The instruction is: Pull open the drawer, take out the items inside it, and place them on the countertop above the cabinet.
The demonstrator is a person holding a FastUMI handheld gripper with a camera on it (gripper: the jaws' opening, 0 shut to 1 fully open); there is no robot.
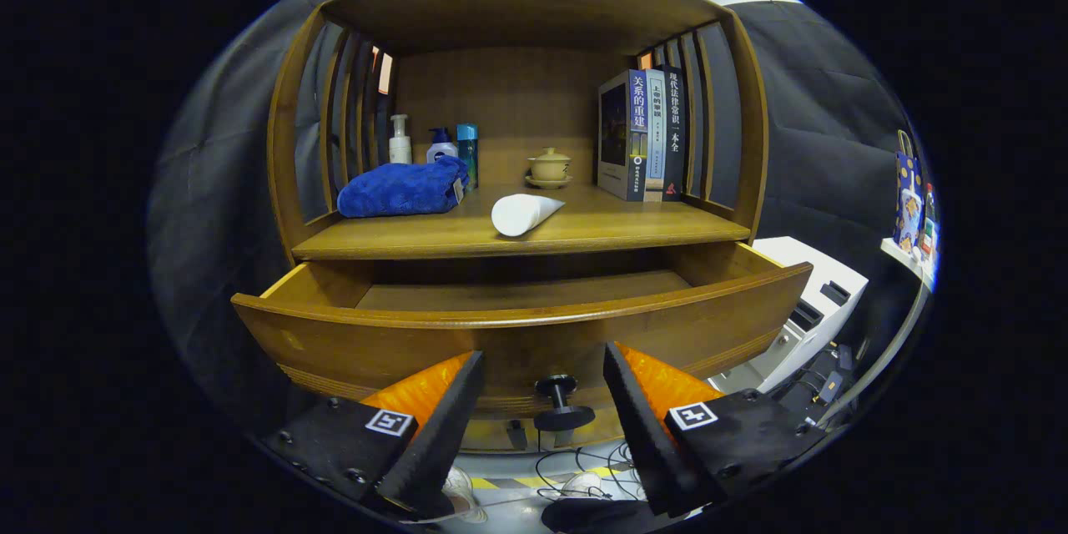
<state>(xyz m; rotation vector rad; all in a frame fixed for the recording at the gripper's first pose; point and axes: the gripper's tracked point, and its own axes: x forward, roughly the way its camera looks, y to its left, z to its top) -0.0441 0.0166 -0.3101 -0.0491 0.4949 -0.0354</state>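
1. The wooden drawer with a curved front (pixel 517 334) is pulled out from under the cabinet's countertop; the visible part of its floor looks bare, while its near part is hidden behind the front panel.
2. A small dark round knob (pixel 561 400) sticks out of the drawer front, low and in the middle.
3. The gripper (pixel 542 388) has its fingers spread apart, one on each side of the knob, touching neither it nor anything else.
4. On the wooden countertop (pixel 634 229) above the drawer, a white tapered tube (pixel 524 214) lies on its side near the front edge.
5. A folded blue towel (pixel 402 188) rests to the left of the tube.
6. Behind the towel stand a white pump bottle (pixel 400 142), a white bottle with a dark blue cap (pixel 441 147) and a teal-capped bottle (pixel 468 152).
7. A beige lidded cup on a saucer (pixel 549 168) sits near the back wall.
8. Upright books (pixel 642 135) stand at the right side.
9. A white machine (pixel 813 304) stands beyond the cabinet's right side, lower down.
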